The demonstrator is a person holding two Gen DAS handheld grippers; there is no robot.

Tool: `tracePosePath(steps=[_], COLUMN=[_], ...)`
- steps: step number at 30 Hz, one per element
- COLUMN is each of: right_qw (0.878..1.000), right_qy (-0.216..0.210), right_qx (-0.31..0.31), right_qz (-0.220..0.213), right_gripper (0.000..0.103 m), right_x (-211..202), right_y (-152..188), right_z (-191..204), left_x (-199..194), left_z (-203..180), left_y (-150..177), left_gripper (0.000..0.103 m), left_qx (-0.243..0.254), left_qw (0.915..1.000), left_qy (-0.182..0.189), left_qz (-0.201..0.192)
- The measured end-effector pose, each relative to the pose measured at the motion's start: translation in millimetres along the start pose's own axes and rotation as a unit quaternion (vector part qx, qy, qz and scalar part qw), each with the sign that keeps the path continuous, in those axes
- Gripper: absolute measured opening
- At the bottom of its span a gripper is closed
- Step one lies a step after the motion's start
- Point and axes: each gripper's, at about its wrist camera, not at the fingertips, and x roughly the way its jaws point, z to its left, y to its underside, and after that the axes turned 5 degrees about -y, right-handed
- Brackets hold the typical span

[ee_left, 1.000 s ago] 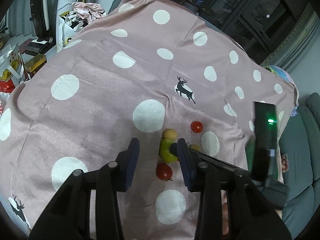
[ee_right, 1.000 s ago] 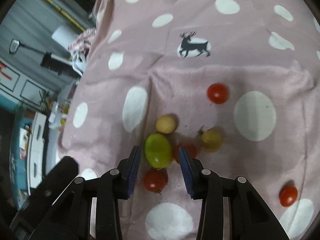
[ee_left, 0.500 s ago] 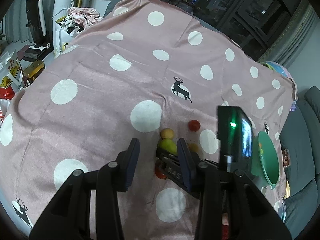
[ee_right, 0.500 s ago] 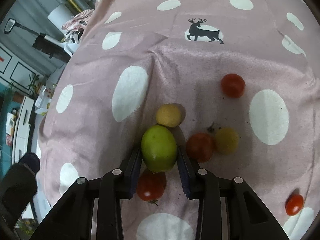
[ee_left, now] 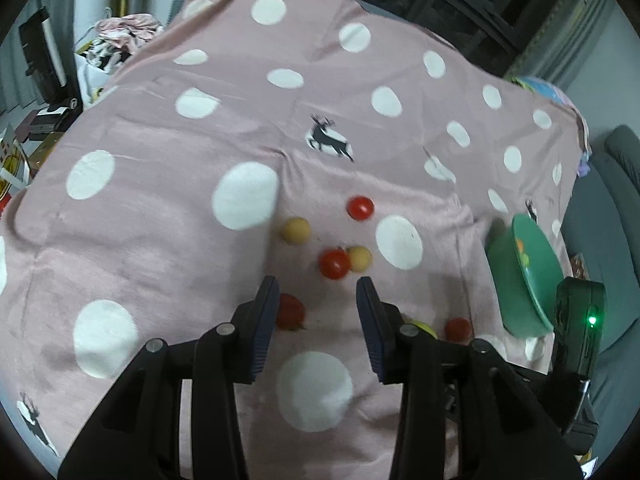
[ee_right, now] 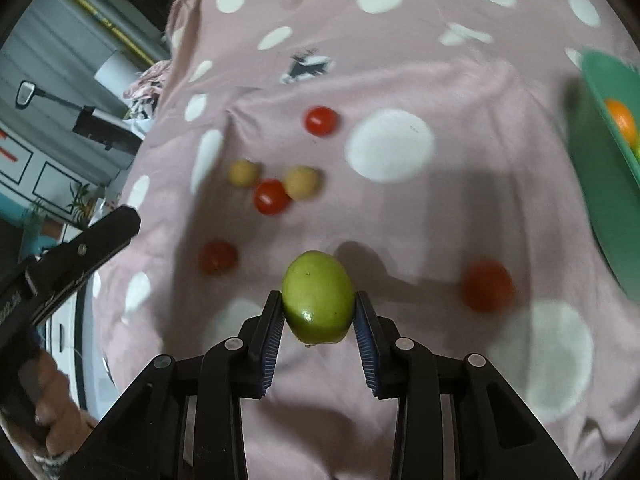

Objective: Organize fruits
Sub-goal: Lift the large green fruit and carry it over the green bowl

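Gripping a green fruit [ee_right: 317, 297] between its blue pads, the right gripper [ee_right: 318, 312] hangs above the pink polka-dot cloth [ee_right: 400, 60]; the jaws sit narrow, pressed on both sides of the fruit, which is lifted clear of the cloth and throws a shadow at about one o'clock from it. In the right wrist view, a green bowl [ee_right: 600, 184] stands at three o'clock at the frame edge, with an orange fruit [ee_right: 621, 120] inside it. A blurred red tomato [ee_right: 486, 285] lies on the cloth between the held fruit and the bowl. At ten to eleven o'clock lie more loose fruits: a red tomato [ee_right: 321, 121] farthest off, two yellow tomatoes [ee_right: 243, 173] [ee_right: 302, 182] with a red one [ee_right: 271, 197] touching the nearer yellow, and another red tomato [ee_right: 218, 258] closer in.

In the left wrist view, the left gripper [ee_left: 316, 312] hovers above the cloth with nothing between its jaws, which are opening a little from a narrow gap. A red tomato [ee_left: 291, 312] peeks out beside its left pad. The bowl [ee_left: 524, 276] sits at three o'clock, tilted in the fisheye, near the cloth's edge.
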Motion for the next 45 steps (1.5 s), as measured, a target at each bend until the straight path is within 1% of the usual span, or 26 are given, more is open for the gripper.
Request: tracePosePath(steps=[4, 8, 10, 15, 20, 23, 25, 27, 30, 33, 36, 41, 45], right_qw=[1.000, 0.999, 0.999, 0.999, 0.997, 0.995, 0.993, 0.991, 0.991, 0.992, 0.992, 0.989, 0.990], right_qy=[0.019, 0.003, -0.001, -0.004, -0.027, -0.040, -0.051, -0.070, -0.086, -0.086, -0.075, -0.099, -0.095], right_qx=[0.002, 0.030, 0.029, 0.031, 0.047, 0.070, 0.080, 0.088, 0.090, 0.087, 0.096, 0.108, 0.105], right_qz=[0.008, 0.011, 0.015, -0.010, -0.046, -0.066, -0.071, -0.067, -0.051, -0.040, -0.036, -0.025, -0.020], right_gripper=[0.037, 0.037, 0.037, 0.037, 0.038, 0.038, 0.038, 0.038, 0.038, 0.038, 0.038, 0.038, 0.038], right_x=[2, 5, 5, -12, -33, -38, -38, -34, -26, -22, -16, -14, -10], right_y=[4, 3, 3, 6, 5, 3, 2, 1, 1, 3, 3, 3, 3], right_z=[-9, -20, -22, -26, -36, -44, -48, -50, -47, -46, -48, -53, -52], left_x=[13, 20, 21, 23, 29, 35, 40, 45, 50, 54, 57, 63, 66], left_z=[-13, -19, -18, -22, -28, -38, -45, -53, -62, -68, -69, -73, -76], left_y=[8, 12, 12, 17, 25, 33, 38, 43, 48, 50, 51, 54, 55], left_gripper=[0.040, 0.042, 0.046, 0.048, 0.048, 0.048, 0.048, 0.048, 0.048, 0.048, 0.048, 0.047, 0.047], left_qx=[0.013, 0.021, 0.013, 0.011, 0.006, 0.015, 0.020, 0.026, 0.034, 0.043, 0.045, 0.051, 0.057], left_qw=[0.9997, 0.9993, 0.9994, 0.9990, 0.9964, 0.9948, 0.9932, 0.9911, 0.9900, 0.9895, 0.9891, 0.9875, 0.9873], left_qy=[-0.003, -0.007, -0.004, 0.007, 0.044, 0.054, 0.063, 0.076, 0.083, 0.083, 0.086, 0.091, 0.089], left_qz=[0.019, 0.031, 0.032, 0.043, 0.072, 0.085, 0.096, 0.106, 0.109, 0.110, 0.111, 0.119, 0.118])
